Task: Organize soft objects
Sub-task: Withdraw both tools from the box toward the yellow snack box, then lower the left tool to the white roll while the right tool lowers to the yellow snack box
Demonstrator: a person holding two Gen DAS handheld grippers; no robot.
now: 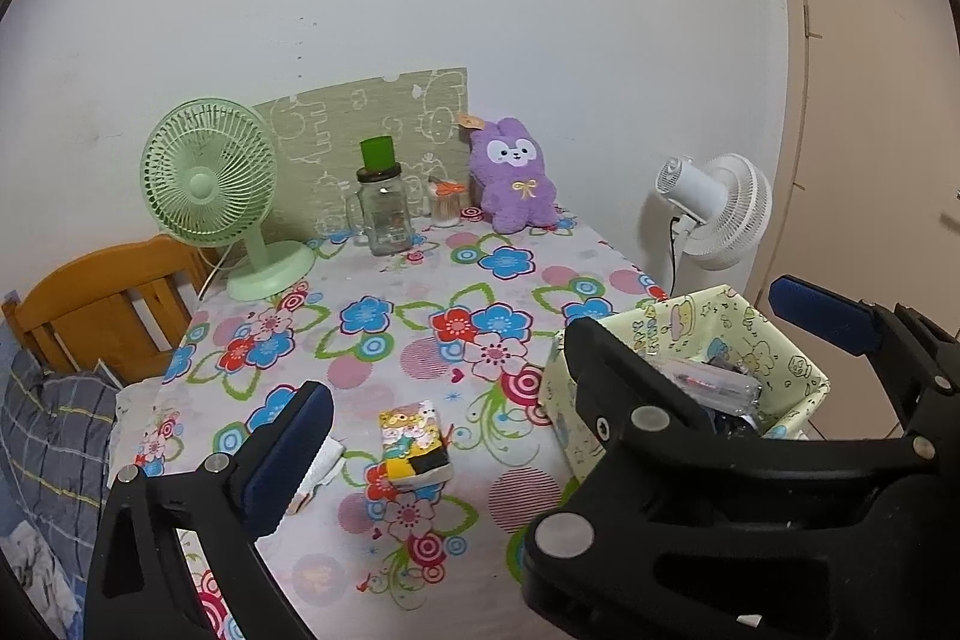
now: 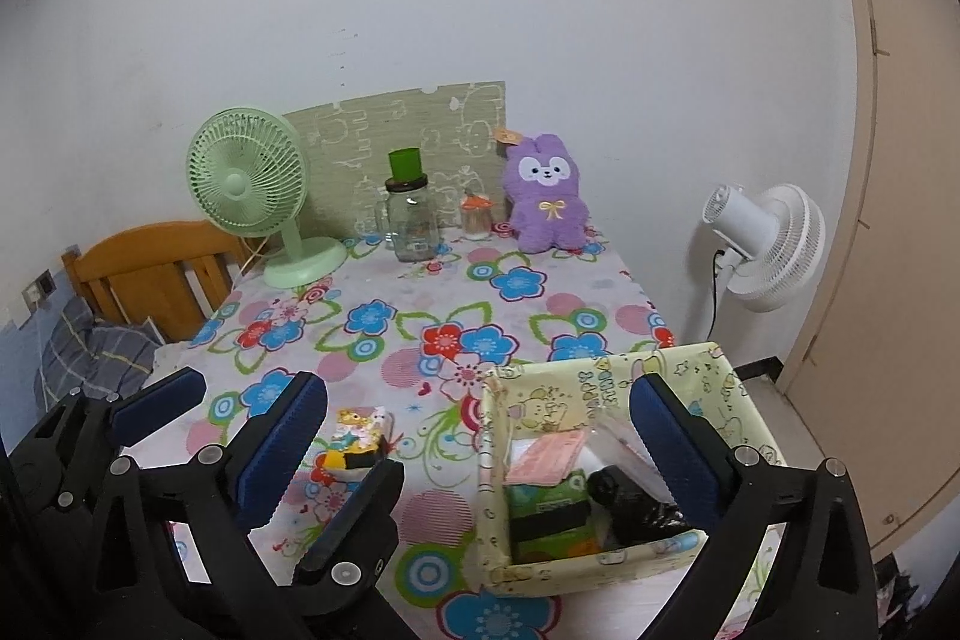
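A purple plush bunny (image 1: 513, 172) sits upright at the far edge of the flowered table, against the wall; it also shows in the right wrist view (image 2: 545, 193). A small cartoon-print tissue pack (image 1: 414, 445) lies near the table's front, also seen in the right wrist view (image 2: 360, 436). A pale yellow fabric box (image 2: 606, 388) at the front right holds packets and a black item. My left gripper (image 1: 540, 370) is open and empty above the front of the table. My right gripper (image 2: 480, 436) is open and empty over the box's left side.
A green desk fan (image 1: 210, 184), a glass jar with a green lid (image 1: 384, 202) and a small toothpick jar (image 1: 447, 205) stand at the back. A white floor fan (image 2: 762, 238) is off the table's right side. A wooden headboard (image 1: 102, 304) is at left.
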